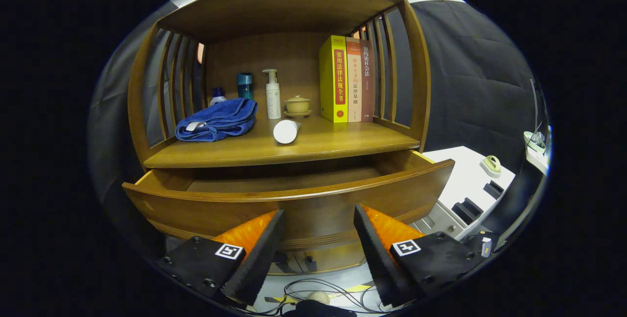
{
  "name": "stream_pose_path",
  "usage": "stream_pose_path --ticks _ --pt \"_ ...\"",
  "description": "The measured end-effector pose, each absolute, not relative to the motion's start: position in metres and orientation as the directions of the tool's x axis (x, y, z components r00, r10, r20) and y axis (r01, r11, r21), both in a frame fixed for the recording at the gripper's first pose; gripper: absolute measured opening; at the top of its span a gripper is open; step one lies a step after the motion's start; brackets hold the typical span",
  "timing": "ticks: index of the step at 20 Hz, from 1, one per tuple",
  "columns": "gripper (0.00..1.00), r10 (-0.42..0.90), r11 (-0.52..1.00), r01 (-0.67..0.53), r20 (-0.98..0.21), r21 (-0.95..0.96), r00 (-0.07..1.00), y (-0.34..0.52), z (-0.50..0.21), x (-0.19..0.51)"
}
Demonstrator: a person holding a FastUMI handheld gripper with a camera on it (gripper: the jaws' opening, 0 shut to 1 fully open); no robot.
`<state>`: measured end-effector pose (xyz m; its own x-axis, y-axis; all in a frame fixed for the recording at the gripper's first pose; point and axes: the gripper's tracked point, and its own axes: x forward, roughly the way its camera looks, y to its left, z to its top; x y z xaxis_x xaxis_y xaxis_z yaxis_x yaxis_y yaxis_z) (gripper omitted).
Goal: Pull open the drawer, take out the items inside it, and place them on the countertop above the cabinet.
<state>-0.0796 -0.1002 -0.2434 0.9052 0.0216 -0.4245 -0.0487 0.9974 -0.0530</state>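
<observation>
Just ahead of the gripper (318, 219), whose fingers stand wide apart and hold nothing, the wooden drawer (294, 204) is pulled open. Its visible inside looks bare. Next comes reaching over its front, toward the countertop (333, 148) beyond.

We hold our tongs (318, 219) level with the fingers (262, 253) spread wide apart, gripping nothing, tips pointing forward.
</observation>
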Motion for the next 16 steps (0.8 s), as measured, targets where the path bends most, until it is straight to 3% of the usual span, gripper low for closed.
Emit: stream_pose_path --ticks 16 --pt "0.94 0.005 0.999 -0.023 -0.422 -0.037 0.907 -0.09 -0.263 -0.021"
